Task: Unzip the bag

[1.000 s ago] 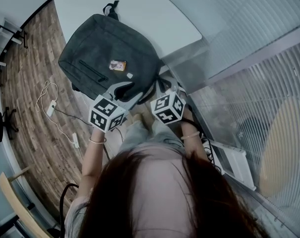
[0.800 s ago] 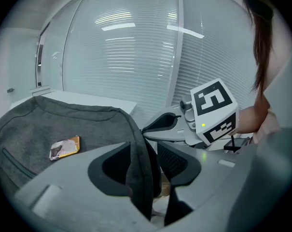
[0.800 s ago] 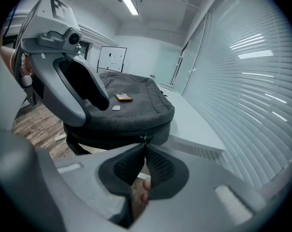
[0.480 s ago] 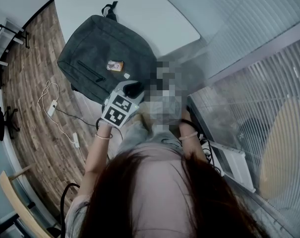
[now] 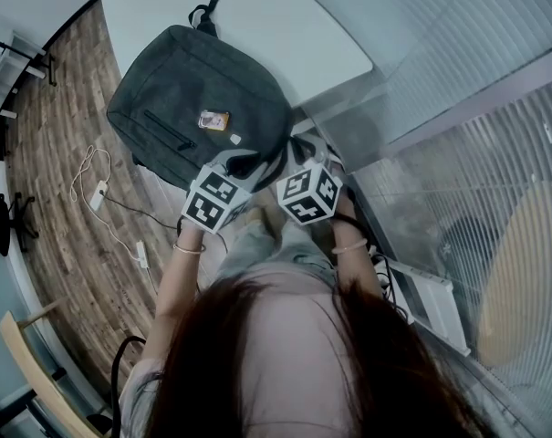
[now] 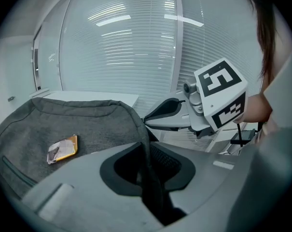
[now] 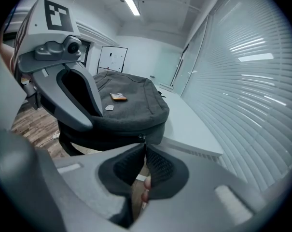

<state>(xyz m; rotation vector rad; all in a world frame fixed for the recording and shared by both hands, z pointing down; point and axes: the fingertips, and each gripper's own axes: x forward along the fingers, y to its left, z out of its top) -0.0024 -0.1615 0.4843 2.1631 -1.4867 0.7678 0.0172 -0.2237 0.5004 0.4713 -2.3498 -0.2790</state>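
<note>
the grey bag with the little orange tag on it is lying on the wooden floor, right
Not quite. The grey bag with the orange tag lies on the white table, not on the wooden floor. The head view shows it: the floor runs beside the table, lower down.

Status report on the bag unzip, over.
Left gripper just closed on the bag, near edge. Right gripper shut on the zipper pull. Bag on table, looks zipped. Nothing in the way.
</note>
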